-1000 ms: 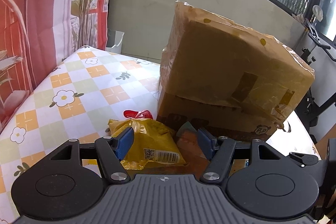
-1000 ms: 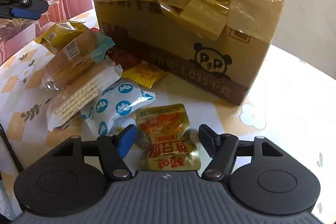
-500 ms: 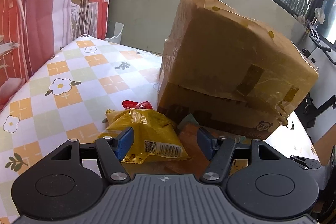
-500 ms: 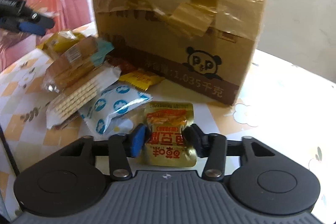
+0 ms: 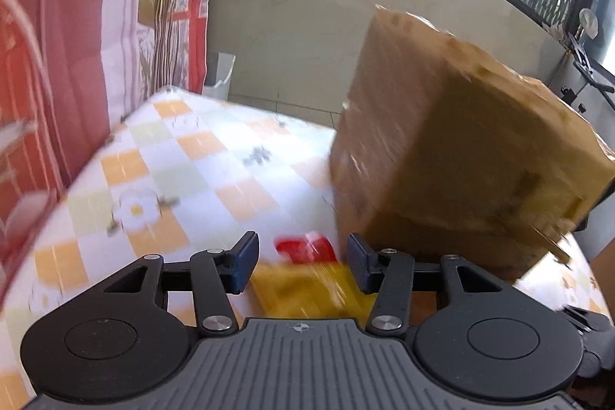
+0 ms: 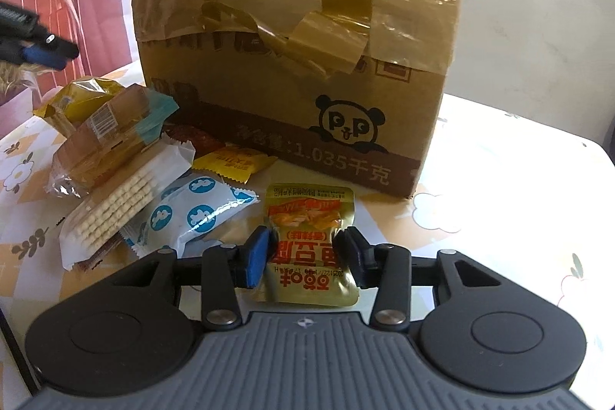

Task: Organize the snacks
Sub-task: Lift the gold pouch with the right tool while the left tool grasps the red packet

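- The right tool (image 6: 303,252) is clamped on a gold foil snack pouch with red lettering (image 6: 309,241); both pads press its sides and the foil buckles between them. The jaws have just been closing on it.
- The pouch sits on the worktop with a checked, flower-printed cloth (image 6: 499,202), just in front of a large brown cardboard box with a panda logo and peeling yellow tape (image 6: 300,64).
- To the pouch's left lies a heap of snacks: a white packet with blue cloud circles (image 6: 192,210), a clear sleeve of pale wafers (image 6: 115,210), a small yellow sachet (image 6: 230,160) and a tan carton with a barcode (image 6: 103,129).
- The left tool (image 5: 301,266) stands partly open, its jaws just having been narrowing, above a blurred yellow bag with a red top (image 5: 307,279); the pads do not appear to touch it.
- From the right wrist view, the left tool's tip shows at the far left edge, above the heap.
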A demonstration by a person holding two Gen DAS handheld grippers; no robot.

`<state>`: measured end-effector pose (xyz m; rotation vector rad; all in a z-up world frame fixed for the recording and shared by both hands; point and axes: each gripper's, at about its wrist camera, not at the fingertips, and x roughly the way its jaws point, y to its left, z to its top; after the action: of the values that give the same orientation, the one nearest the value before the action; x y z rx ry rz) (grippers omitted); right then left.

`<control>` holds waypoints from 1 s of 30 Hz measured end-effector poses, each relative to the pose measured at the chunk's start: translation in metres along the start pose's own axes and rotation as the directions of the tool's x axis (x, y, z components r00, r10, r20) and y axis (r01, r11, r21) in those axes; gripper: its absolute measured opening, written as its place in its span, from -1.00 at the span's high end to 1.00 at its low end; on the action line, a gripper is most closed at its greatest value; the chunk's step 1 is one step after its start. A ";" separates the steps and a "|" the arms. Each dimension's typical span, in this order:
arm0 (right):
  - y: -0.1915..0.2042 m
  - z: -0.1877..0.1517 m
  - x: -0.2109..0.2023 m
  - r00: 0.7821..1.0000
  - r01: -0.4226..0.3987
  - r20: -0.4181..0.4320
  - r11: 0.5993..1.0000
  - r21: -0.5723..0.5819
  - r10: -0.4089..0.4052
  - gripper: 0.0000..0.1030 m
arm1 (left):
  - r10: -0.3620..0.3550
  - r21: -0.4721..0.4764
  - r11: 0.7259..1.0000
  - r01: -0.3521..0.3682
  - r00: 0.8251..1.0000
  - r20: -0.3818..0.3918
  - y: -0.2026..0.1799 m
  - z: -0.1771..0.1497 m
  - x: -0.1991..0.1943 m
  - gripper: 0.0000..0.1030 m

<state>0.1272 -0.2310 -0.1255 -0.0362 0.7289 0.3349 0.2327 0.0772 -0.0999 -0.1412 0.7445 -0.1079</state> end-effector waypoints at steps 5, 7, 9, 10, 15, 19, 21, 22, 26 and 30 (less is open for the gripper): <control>0.002 -0.002 -0.002 1.000 0.002 0.005 1.000 -0.006 -0.002 0.12 | -0.012 -0.002 1.000 0.012 0.995 -0.102 0.012 0.026 0.050 0.12; 0.002 -0.003 -0.002 1.000 0.002 0.005 1.000 -0.006 -0.002 0.12 | -0.017 -0.002 1.000 0.016 0.990 -0.139 0.010 0.027 0.069 0.12; 0.001 -0.003 -0.002 1.000 0.000 0.005 1.000 -0.005 0.000 0.12 | -0.014 0.029 0.999 0.019 0.985 -0.171 0.005 0.023 0.086 0.11; 0.001 -0.003 -0.002 1.000 -0.001 0.005 1.000 -0.005 0.002 0.12 | -0.017 0.045 0.999 0.026 0.982 -0.190 0.002 0.020 0.094 0.11; -0.001 -0.003 -0.003 1.000 -0.009 0.004 1.000 -0.002 0.009 0.12 | -0.040 0.053 0.997 0.054 0.969 -0.242 0.003 0.006 0.115 0.11; -0.002 -0.003 -0.003 1.000 -0.012 0.006 1.000 0.000 0.012 0.12 | -0.034 0.061 0.997 0.050 0.971 -0.238 0.003 0.004 0.115 0.09; -0.002 -0.003 -0.003 1.000 -0.013 0.007 1.000 0.000 0.013 0.12 | -0.028 0.065 0.997 0.045 0.969 -0.245 0.000 0.003 0.116 0.07; -0.002 -0.003 -0.004 1.000 -0.013 0.007 1.000 0.000 0.013 0.12 | -0.024 0.069 0.997 0.042 0.969 -0.245 0.000 0.003 0.116 0.06; -0.001 -0.003 -0.004 1.000 -0.011 0.007 1.000 0.000 0.011 0.11 | -0.001 0.123 0.992 0.035 0.966 -0.260 -0.011 0.003 0.120 -0.08; -0.002 -0.003 -0.004 1.000 -0.011 0.007 1.000 0.001 0.011 0.11 | 0.026 0.179 0.984 0.024 0.961 -0.274 -0.019 0.003 0.122 0.06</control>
<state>0.1232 -0.2341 -0.1256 -0.0303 0.7221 0.3450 0.3235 0.0408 -0.1760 0.0498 1.0087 -0.1968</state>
